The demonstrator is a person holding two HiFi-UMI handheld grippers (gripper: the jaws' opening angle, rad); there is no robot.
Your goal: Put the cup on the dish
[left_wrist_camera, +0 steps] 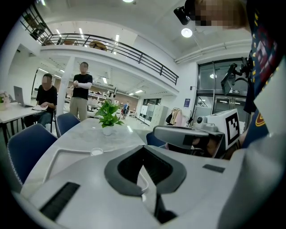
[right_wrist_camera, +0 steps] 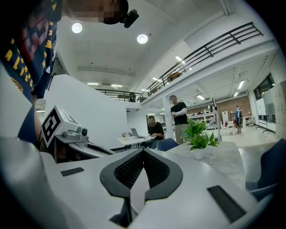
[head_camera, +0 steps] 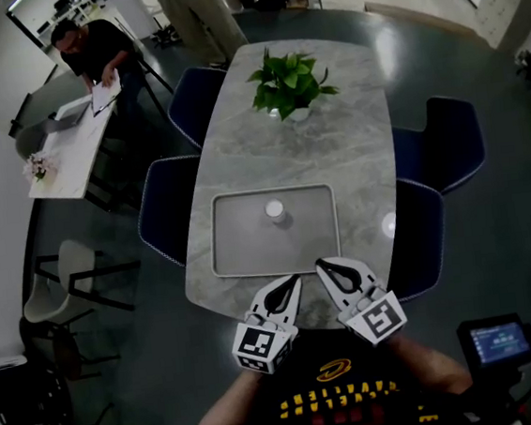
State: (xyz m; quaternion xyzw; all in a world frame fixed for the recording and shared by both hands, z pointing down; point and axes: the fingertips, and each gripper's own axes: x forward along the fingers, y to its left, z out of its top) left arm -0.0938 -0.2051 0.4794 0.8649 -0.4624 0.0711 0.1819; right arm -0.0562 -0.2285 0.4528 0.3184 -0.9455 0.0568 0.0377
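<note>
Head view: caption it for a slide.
Left gripper and right gripper, both shut, by the tray holding a white cup.

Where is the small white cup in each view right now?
Head view: the small white cup stands near centre frame, on the grey rectangular tray.
Left gripper view: left of centre, low in the frame, on the same tray.
Right gripper view: not in it.
Shared landmark: the green potted plant in its white pot, which shows in all three views.
</note>
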